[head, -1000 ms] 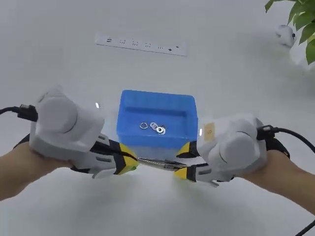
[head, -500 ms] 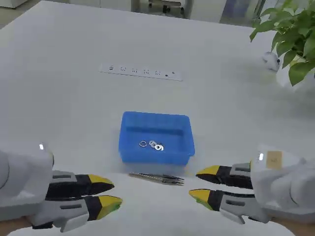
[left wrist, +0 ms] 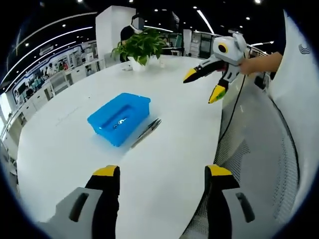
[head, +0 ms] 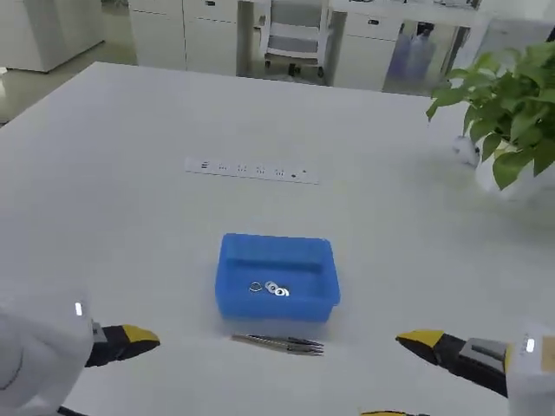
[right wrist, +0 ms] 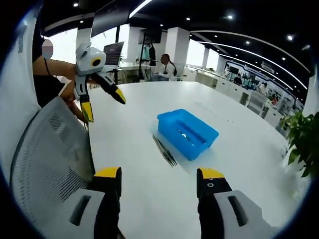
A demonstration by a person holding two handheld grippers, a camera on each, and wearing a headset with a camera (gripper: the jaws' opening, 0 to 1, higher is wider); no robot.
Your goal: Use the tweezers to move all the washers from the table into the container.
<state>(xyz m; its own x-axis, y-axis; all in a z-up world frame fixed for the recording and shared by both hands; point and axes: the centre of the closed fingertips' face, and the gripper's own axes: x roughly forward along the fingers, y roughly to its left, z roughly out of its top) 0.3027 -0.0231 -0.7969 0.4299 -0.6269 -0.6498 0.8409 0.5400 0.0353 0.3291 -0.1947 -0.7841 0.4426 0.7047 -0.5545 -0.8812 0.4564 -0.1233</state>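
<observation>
A blue container (head: 277, 260) sits mid-table with several washers (head: 269, 288) inside it. Metal tweezers (head: 277, 344) lie flat on the table just in front of it, held by nothing. My left gripper (head: 130, 341) is at the lower left and my right gripper (head: 395, 377) at the lower right, both well apart from the tweezers. In the left gripper view my left gripper (left wrist: 162, 172) stands open and empty, facing the container (left wrist: 119, 117) and tweezers (left wrist: 145, 132). In the right gripper view my right gripper (right wrist: 158, 174) is open too, with the tweezers (right wrist: 164, 151) and container (right wrist: 187, 132) ahead.
A white power strip (head: 251, 171) lies beyond the container. A potted plant (head: 507, 113) stands at the far right with a small white object (head: 466, 149) beside it. A mesh chair back (right wrist: 50, 149) sits near the table's front edge.
Both grippers have drawn apart and back from the tweezers, which now lie on the table alone. The head camera has tilted up, so more of the room shows.
</observation>
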